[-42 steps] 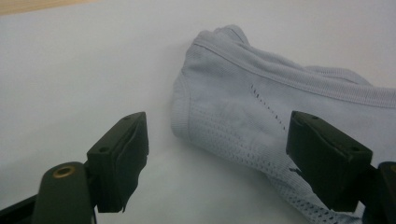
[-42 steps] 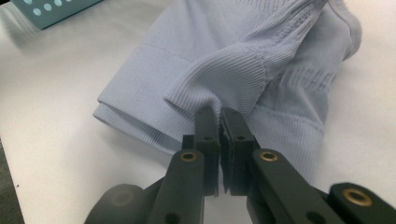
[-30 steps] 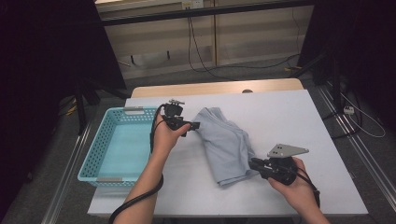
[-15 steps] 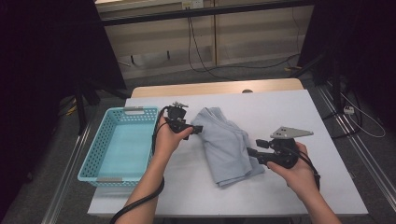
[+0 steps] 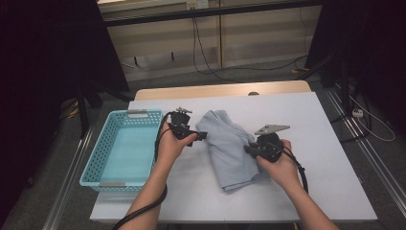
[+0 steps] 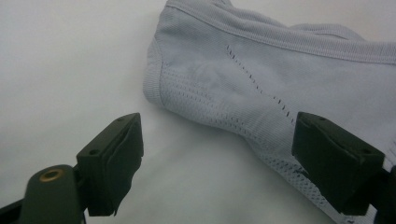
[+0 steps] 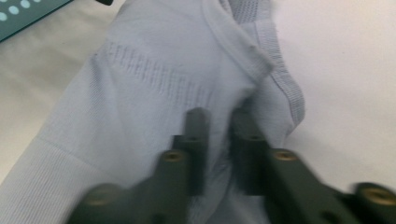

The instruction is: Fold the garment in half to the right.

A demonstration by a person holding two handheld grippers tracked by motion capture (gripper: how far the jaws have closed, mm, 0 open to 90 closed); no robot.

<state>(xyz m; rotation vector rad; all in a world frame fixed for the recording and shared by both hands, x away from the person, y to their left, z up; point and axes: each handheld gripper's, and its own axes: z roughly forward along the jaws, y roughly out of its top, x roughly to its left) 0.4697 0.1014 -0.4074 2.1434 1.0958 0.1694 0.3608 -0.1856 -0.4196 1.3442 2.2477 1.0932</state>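
The work in hand looked like folding the garment [image 5: 230, 148], a pale grey knit lying crumpled on the white surface [image 5: 325, 143], with a blue basket [image 5: 122, 143] off to its left. To do this step well, by my judgement, the right gripper [image 5: 250, 150] needed a firm pinch through a single edge and not a bunched wad, and the cloth should be lifted only enough to carry it over, so the layers beneath did not drag; the left gripper [image 5: 201, 136] ought to take its edge before any pull, so the fold stayed square. In the right gripper view the right gripper [image 7: 219, 123] had just been closing its jaws, and they stood nearly together with a ridge of the garment [image 7: 154, 93] nipped between them, near a ribbed hem. In the left gripper view the left gripper [image 6: 215, 154] held its jaws wide apart and empty, low over the surface [image 6: 70, 60]; a rounded corner of the garment [image 6: 280, 70] lay just ahead of them, its lower edge running toward the right-hand jaw, though I could not tell whether that jaw touched it.
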